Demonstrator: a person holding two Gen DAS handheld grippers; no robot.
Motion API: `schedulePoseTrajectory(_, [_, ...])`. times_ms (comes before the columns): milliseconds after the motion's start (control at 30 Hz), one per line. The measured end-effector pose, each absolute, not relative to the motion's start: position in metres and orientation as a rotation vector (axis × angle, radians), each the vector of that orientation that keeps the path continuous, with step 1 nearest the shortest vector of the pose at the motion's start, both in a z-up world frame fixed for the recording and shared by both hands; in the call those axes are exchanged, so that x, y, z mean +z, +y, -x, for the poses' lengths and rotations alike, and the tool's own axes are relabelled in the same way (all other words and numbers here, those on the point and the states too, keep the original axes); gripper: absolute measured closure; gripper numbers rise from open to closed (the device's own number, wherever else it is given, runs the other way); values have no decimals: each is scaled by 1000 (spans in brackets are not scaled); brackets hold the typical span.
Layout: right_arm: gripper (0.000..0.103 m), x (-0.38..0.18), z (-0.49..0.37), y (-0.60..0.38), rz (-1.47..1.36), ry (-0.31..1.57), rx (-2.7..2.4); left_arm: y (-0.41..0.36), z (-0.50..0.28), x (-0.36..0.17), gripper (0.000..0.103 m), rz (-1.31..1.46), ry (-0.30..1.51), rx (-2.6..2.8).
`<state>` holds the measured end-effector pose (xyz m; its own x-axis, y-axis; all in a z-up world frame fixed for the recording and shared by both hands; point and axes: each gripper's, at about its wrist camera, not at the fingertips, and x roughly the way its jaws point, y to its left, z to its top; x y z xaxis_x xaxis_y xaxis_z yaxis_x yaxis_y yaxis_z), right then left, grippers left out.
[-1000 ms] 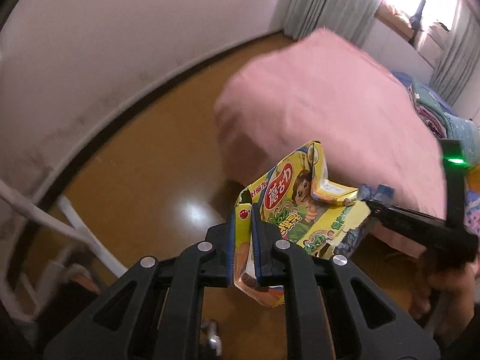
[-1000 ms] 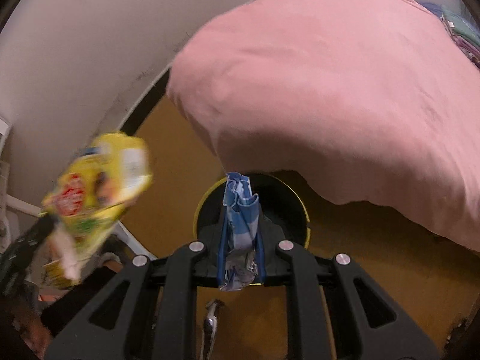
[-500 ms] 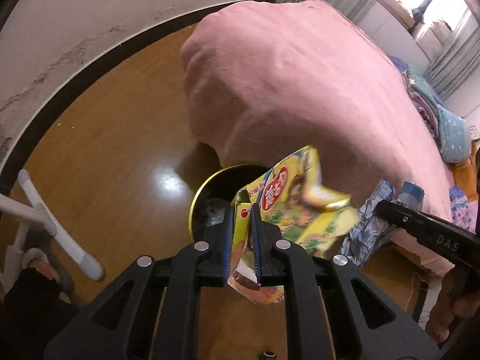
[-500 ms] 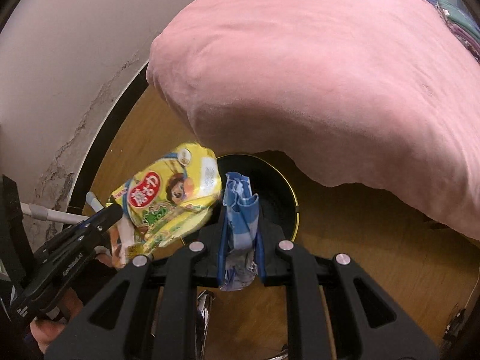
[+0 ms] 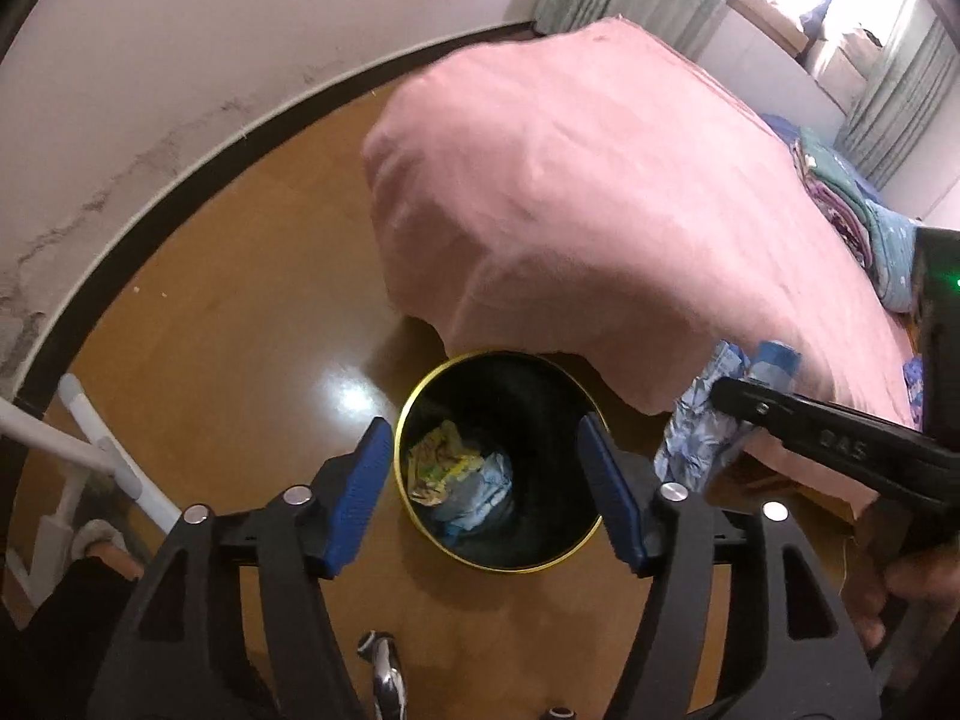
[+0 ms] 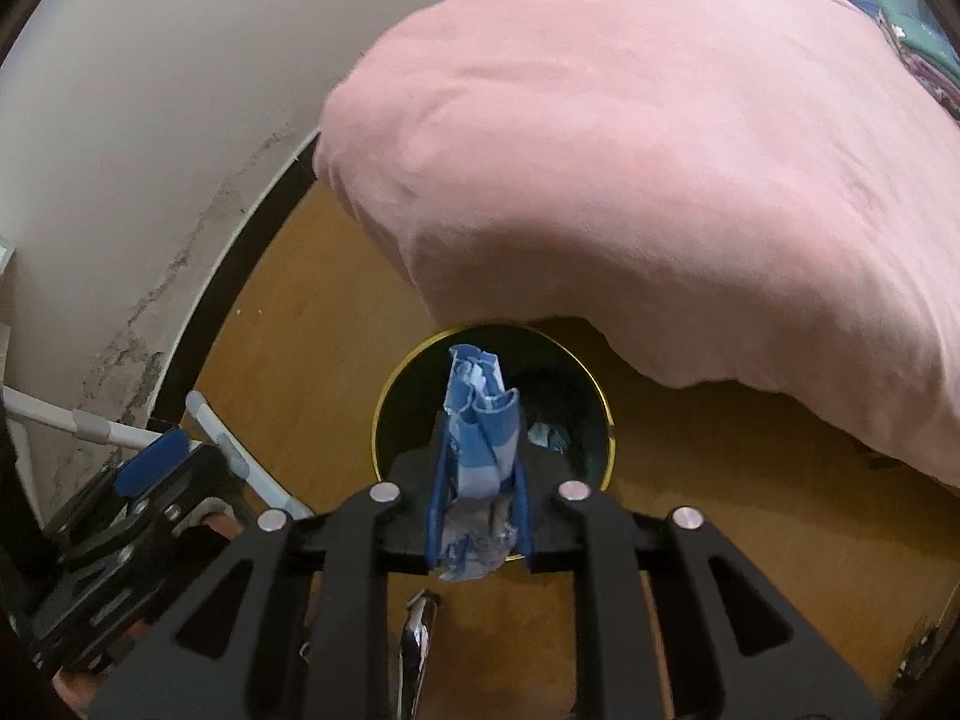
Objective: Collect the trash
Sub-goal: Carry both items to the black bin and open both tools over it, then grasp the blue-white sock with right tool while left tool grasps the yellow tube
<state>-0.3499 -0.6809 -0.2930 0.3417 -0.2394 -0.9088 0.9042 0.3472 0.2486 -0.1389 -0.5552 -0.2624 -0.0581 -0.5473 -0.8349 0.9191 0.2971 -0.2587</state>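
Observation:
A black bin with a gold rim (image 5: 499, 354) stands on the wooden floor at the corner of the bed. My left gripper (image 5: 485, 427) hovers over it, jaws opening wide with nothing between them. The yellow snack packet (image 5: 441, 459) lies inside the bin beside some pale blue trash (image 5: 483, 489). My right gripper (image 6: 481, 438) hangs above the same bin (image 6: 384, 414). Its jaws are opening slightly, and the crumpled blue-and-white wrapper (image 6: 480, 450) still stands pinched between the pads. That wrapper (image 5: 696, 438) shows at the right of the left wrist view.
A pink bed cover (image 5: 600, 198) overhangs the far side of the bin. White tube legs (image 5: 114, 462) stand at the left by the white wall (image 5: 180, 30) and dark baseboard. Folded bedding (image 5: 864, 222) lies at the far right. A hand (image 5: 900, 594) holds the right gripper.
The left jaws have spread apart and the yellow packet has dropped into the bin. The left gripper has come lower over the bin. The right gripper still carries the blue wrapper.

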Motion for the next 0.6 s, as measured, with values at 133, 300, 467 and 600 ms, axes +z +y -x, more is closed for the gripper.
schedulePoseTrajectory(133, [40,-274,341,-676,-827,870,-911,-531,131,-222,30,-420,1006,-1248])
schedulePoseTrajectory(300, [40,-231,321,-660,-688,826,-914,-488,122,-154,16,-398,898,-1219])
schedulePoseTrajectory(467, [30,-165,285,-617,-488,757,-861,-411,92,-77,11,-369,833,-1099])
schedulePoseTrajectory(600, [24,-104,243,-565,-460,657,-701,-331,40,-24,9,-300,811,-987])
